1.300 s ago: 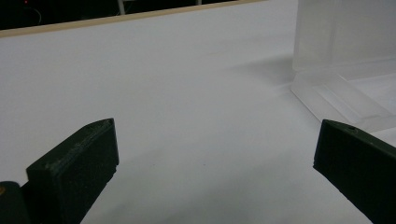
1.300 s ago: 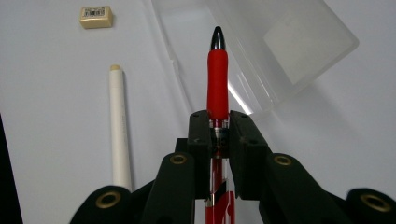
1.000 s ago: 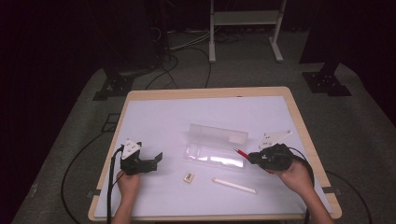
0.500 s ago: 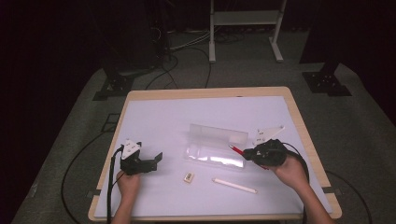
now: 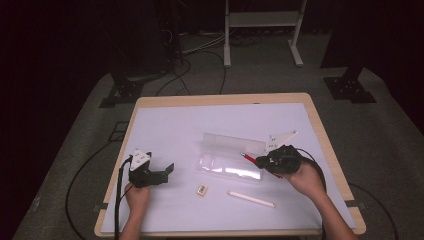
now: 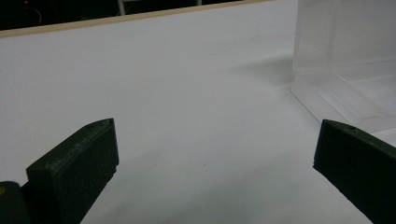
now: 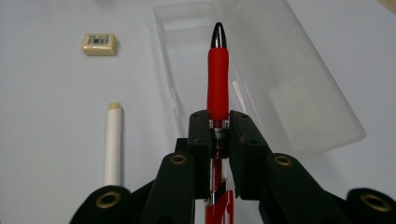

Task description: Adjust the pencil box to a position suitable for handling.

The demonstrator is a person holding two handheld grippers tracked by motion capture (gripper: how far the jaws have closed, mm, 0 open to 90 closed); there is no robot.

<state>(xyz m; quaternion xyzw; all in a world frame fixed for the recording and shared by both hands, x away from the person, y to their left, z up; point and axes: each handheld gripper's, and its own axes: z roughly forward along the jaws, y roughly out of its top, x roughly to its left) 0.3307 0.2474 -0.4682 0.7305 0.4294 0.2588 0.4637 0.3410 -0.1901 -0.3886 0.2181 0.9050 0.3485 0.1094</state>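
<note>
On white surface (image 5: 165, 125): small eraser (image 5: 202, 189), white stick (image 5: 251, 199) lying near clear open case (image 5: 230, 165). Right gripper (image 5: 260, 161) jaws pinching red pen (image 7: 217, 77), silver tip over case. Left gripper (image 5: 169, 171) jaws spread, nothing between.

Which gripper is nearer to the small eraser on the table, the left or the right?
Left. The left gripper rests open just left of the eraser. The right gripper, shut on the red pen, is farther off, up and to its right.
</note>
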